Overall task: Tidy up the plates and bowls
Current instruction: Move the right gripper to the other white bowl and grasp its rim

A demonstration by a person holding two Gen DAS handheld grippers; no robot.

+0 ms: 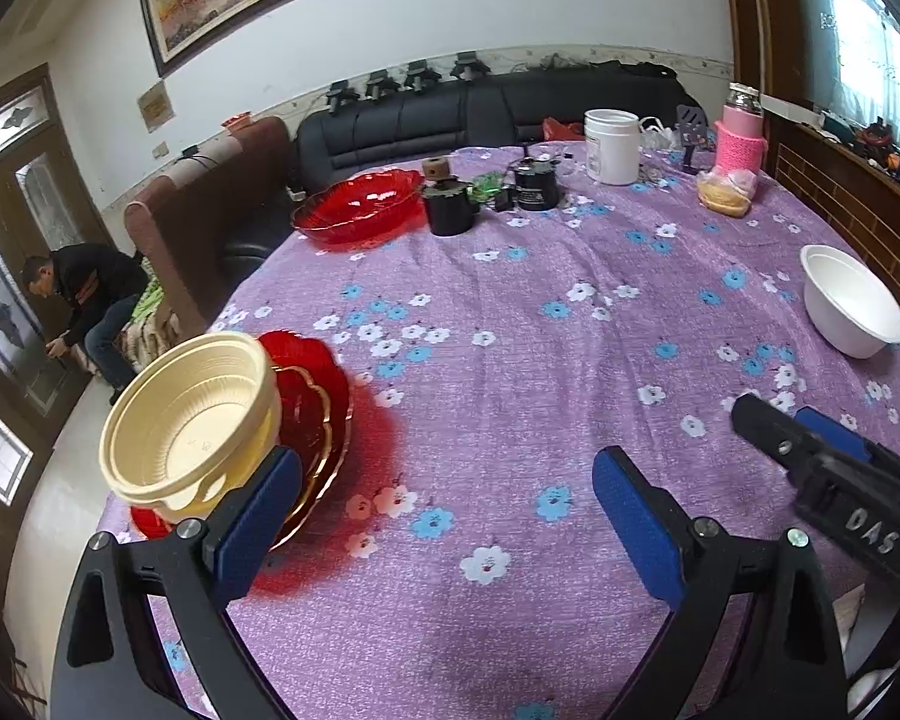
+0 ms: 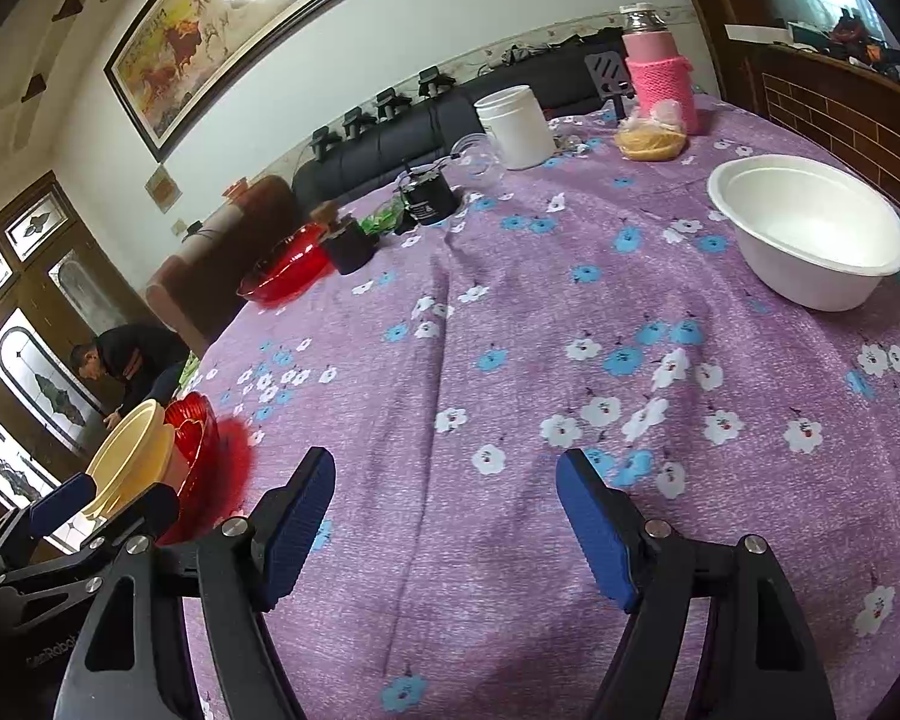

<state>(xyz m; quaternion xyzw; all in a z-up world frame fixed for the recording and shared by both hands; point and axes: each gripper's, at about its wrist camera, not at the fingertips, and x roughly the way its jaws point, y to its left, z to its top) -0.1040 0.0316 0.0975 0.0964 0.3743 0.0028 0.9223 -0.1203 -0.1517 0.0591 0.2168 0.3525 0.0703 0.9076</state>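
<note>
Cream plastic bowls (image 1: 192,420), nested, sit on stacked red plates (image 1: 315,414) at the table's left edge; they also show in the right wrist view (image 2: 129,456). My left gripper (image 1: 450,510) is open and empty, its left finger (image 1: 258,516) just right of the cream bowls. A white bowl (image 2: 810,228) stands at the right side, also in the left wrist view (image 1: 849,300). A red scalloped dish (image 1: 360,204) sits far left. My right gripper (image 2: 447,516) is open and empty over bare cloth, left of and nearer than the white bowl.
A purple floral cloth (image 1: 510,330) covers the round table. At the back stand a white jar (image 1: 612,144), a black canister (image 1: 534,183), a black cup (image 1: 447,210), a pink-sleeved bottle (image 1: 738,132) and bagged food (image 1: 723,192). A man (image 1: 84,306) sits at left.
</note>
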